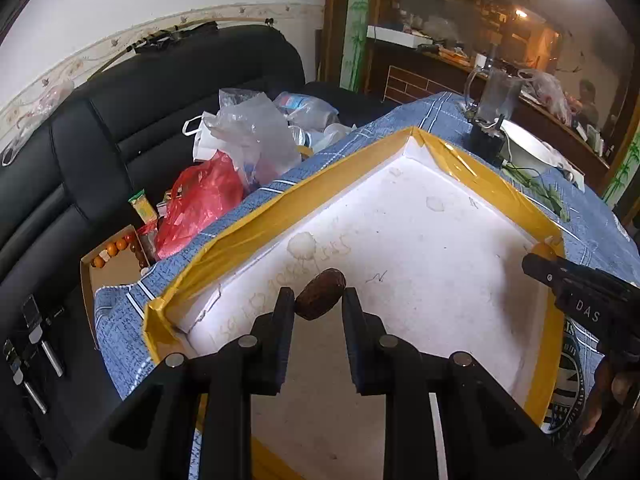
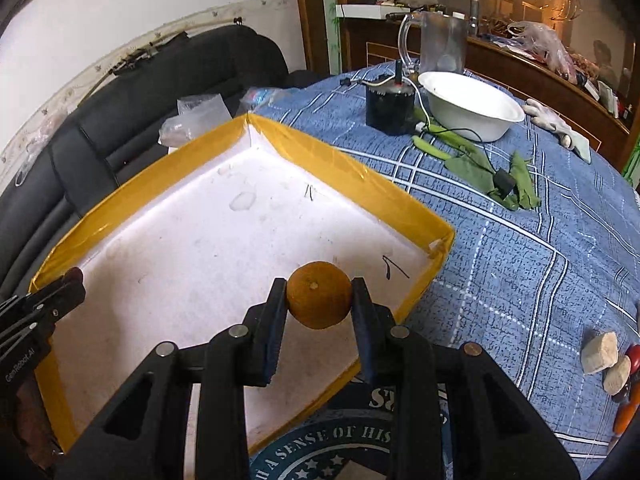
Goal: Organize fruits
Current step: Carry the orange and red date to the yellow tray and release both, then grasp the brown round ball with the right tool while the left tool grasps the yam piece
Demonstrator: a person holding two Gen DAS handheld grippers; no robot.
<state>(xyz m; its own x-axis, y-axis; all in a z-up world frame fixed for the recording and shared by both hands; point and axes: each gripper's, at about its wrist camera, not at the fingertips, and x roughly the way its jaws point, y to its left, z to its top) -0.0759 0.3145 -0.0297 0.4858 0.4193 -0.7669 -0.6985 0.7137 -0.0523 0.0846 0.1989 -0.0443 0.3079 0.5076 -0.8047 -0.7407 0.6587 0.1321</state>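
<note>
While the left gripper [image 1: 319,300] pinches a dark brown fruit [image 1: 320,294] between its fingers above the white floor of the yellow-rimmed foam tray [image 1: 256,224], the right gripper's tip [image 1: 538,266] shows at that view's right edge. Seen from the right wrist, the right gripper [image 2: 319,300] clamps an orange fruit [image 2: 319,300] over the tray's near corner, on a blue checked tablecloth [image 2: 520,240] with a white bowl [image 2: 472,110] farther back.

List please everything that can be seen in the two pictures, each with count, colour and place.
tray: 1, white, yellow-taped rim, on table
tablecloth: 1, blue checked, over table
orange fruit: 1, in right gripper
brown fruit: 1, in left gripper
bowl: 1, white, far side of table
jug: 1, clear, behind bowl
red bag: 1, on black sofa
left gripper: black, over tray
right gripper: black, over tray
</note>
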